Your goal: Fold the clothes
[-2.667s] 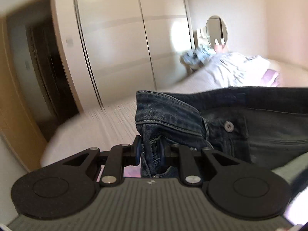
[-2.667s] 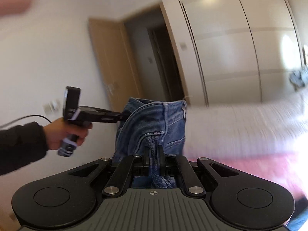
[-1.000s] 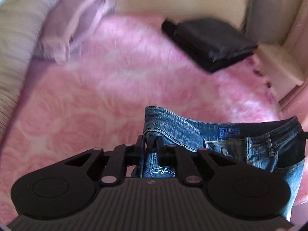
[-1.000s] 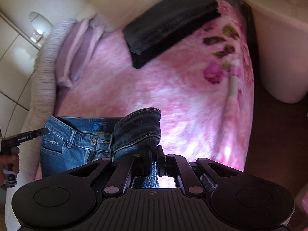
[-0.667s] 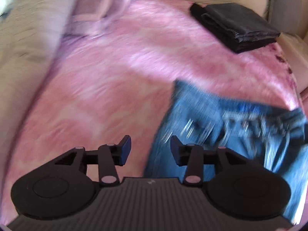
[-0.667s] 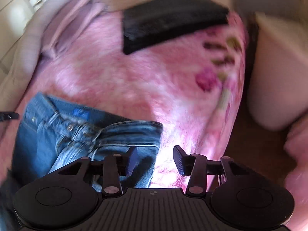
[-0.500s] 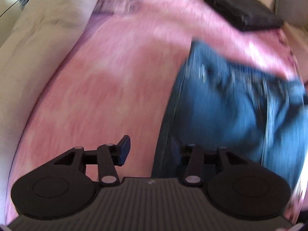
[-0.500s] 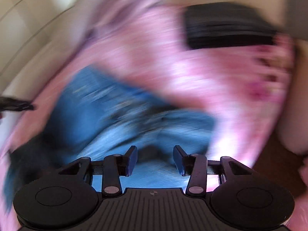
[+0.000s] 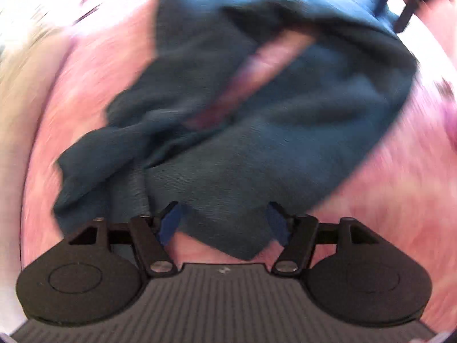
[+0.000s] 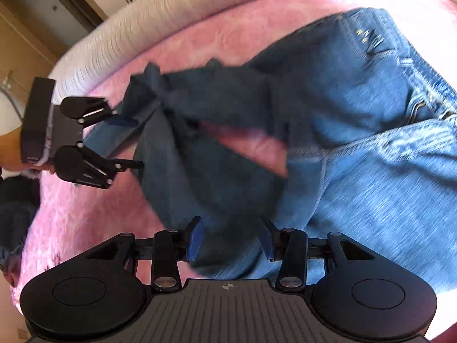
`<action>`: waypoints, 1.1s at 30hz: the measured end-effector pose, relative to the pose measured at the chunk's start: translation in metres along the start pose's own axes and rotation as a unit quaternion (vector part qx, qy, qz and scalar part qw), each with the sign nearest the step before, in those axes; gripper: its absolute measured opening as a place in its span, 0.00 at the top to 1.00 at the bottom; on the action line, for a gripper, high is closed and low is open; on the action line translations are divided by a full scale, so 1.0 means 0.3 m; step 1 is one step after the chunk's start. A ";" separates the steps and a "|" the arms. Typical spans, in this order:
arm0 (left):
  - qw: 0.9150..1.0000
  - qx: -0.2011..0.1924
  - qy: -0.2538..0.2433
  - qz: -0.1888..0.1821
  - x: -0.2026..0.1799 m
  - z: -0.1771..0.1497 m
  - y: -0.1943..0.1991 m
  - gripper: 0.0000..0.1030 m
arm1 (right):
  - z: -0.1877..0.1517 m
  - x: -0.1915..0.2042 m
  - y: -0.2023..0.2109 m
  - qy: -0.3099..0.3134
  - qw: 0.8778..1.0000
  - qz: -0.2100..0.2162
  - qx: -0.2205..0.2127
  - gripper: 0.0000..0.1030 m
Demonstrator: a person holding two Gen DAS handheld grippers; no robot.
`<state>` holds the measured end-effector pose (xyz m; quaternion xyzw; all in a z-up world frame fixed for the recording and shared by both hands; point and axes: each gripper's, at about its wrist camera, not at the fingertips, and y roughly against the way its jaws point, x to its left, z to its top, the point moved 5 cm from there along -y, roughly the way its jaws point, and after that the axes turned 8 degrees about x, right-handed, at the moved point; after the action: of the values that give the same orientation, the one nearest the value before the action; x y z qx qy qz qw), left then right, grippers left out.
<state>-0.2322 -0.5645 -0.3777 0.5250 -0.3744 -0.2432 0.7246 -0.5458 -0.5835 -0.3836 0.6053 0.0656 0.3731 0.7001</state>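
Blue jeans [image 10: 357, 148] lie spread on the pink blanket [image 10: 85, 214], waistband at the far right, the darker legs crumpled toward the left. My right gripper [image 10: 231, 228] hovers open over the thigh area, pads clear of the denim. My left gripper [image 10: 134, 143] is open at the leg ends, held by a hand at the left edge. In the blurred left wrist view, the left gripper [image 9: 222, 211] stands open above a corner of the jeans [image 9: 257, 143]; pink blanket [image 9: 385, 171] shows through a gap between the legs. Nothing is gripped.
A cream ribbed bedspread [image 10: 142, 40] borders the blanket on the far side. Beyond it stand a wooden door and wardrobe [image 10: 25, 45]. A dark sleeve [image 10: 14, 214] sits at the left edge.
Both grippers let go of the jeans' waistband and opened. The jeans dropped onto the blanket, and both hands swept from the waist end toward the legs, wrists rolling.
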 end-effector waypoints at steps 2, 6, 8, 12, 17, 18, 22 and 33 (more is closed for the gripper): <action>0.999 -0.002 -0.042 0.005 -0.041 -0.013 -0.004 0.59 | -0.030 0.029 -0.021 0.005 1.000 -0.019 0.011 0.55; 0.992 -0.031 -0.108 0.054 -0.130 -0.065 0.046 0.38 | -0.083 0.049 -0.029 0.000 0.998 -0.055 0.022 0.54; 0.987 -0.046 -0.137 0.076 -0.178 -0.097 0.068 0.33 | -0.098 0.038 -0.031 -0.007 0.997 -0.076 0.027 0.53; 0.977 -0.052 -0.159 0.132 -0.227 -0.093 0.036 0.34 | -0.129 -0.009 -0.043 -0.047 0.994 -0.091 0.032 0.52; 0.986 -0.048 -0.119 0.111 -0.156 -0.029 0.012 0.86 | -0.154 -0.055 -0.035 -0.060 0.990 -0.123 0.037 0.52; 0.987 -0.045 -0.115 0.103 -0.147 -0.020 0.021 0.97 | -0.158 -0.063 -0.030 -0.054 0.989 -0.129 0.039 0.52; 0.998 -0.020 -0.032 0.051 -0.109 -0.038 0.193 0.99 | -0.166 -0.087 0.013 -0.015 0.989 -0.141 0.042 0.52; 0.983 0.092 0.157 -0.022 -0.182 -0.266 0.536 0.93 | -0.168 -0.077 0.065 0.108 0.987 -0.106 0.049 0.49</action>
<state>-0.2080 -0.4246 -0.2553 0.6291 -0.2650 -0.1385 0.7175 -0.5984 -0.5575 -0.3874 0.5845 0.2228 0.3564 0.6940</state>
